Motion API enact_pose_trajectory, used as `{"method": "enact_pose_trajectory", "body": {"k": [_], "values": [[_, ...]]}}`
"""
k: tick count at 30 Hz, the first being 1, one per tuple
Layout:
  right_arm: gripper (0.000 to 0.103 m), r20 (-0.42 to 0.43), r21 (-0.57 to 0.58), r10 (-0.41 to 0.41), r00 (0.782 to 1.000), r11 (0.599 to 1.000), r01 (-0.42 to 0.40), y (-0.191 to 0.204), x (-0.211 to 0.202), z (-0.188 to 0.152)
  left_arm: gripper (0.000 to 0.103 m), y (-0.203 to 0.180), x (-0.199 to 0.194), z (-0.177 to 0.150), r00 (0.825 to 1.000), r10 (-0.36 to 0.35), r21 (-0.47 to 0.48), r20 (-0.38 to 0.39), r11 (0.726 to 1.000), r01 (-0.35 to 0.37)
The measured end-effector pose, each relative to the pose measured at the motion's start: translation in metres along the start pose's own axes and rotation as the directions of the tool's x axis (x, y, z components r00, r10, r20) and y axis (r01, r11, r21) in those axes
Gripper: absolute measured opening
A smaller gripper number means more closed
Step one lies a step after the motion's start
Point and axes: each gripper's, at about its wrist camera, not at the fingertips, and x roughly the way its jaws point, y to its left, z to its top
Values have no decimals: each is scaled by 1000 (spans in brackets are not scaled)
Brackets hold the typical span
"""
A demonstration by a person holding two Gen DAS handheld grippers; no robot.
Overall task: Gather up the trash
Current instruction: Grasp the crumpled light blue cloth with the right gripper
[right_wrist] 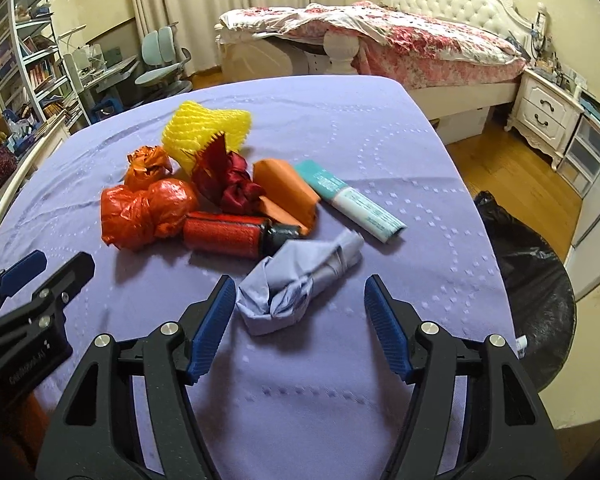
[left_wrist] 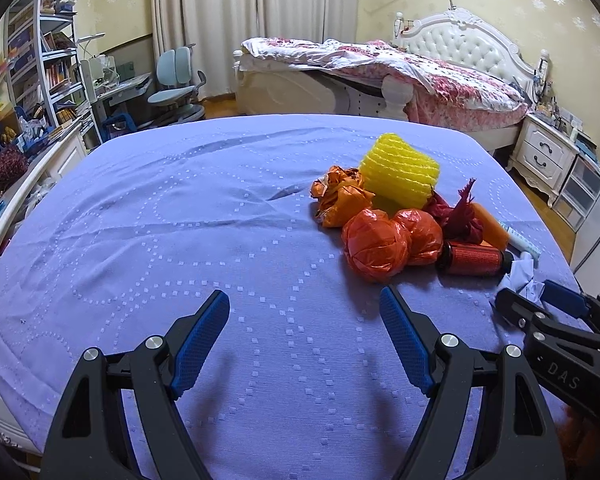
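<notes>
Right hand-held gripper (right_wrist: 300,306) gapes over the counter (right_wrist: 340,128) (lilac cloth); crumpled pale paper wad (right_wrist: 296,284) lies between its blue fingers (right_wrist: 214,326), unpinched.

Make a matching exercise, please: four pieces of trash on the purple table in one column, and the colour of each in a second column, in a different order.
Things:
1. foam fruit net
2. crumpled paper
3. tube
4. knotted plastic bag

Colours:
A. teal and white
B. orange-red
C. yellow
D. pale lavender

Pairs: 1-C, 2-D, 3-A, 4-B
</notes>
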Motion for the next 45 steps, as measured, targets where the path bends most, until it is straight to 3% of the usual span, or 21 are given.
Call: {"method": "enact_pose_trajectory", "body": {"k": [9, 19, 20, 24, 25, 42, 45], "values": [[66, 1, 20, -2, 1000, 1000, 2, -22, -9, -10, 77, -1, 0, -1, 1000, 0, 12, 1, 1000, 0], [65, 30, -11, 34, 999, 999, -34, -12, -7, 0, 77, -5, 3, 0, 1000, 4, 21, -2, 1000, -4], [64, 30, -15, 32, 999, 999, -32, -10, -6, 0, 77, -5, 3, 0, 1000, 4, 21, -2, 1000, -4], [39, -1, -27, 36, 999, 999, -36, -9, 2, 1, 77, -7, 7, 4, 1000, -3, 26, -4, 1000, 3], [37, 1, -33, 34, 999, 999, -34, -9, 1, 1, 77, -8, 8, 5, 1000, -5, 31, -5, 1000, 6], [37, 3, -12, 46, 999, 999, -46, -25, -1, 0, 79, -22, 30, 23, 999, -49, 55, -22, 997, 50], [37, 3, -13, 51, 999, 999, -51, -26, -1, 1, 59, -22, 32, 22, 997, -71, 57, -38, 996, 74]]}}
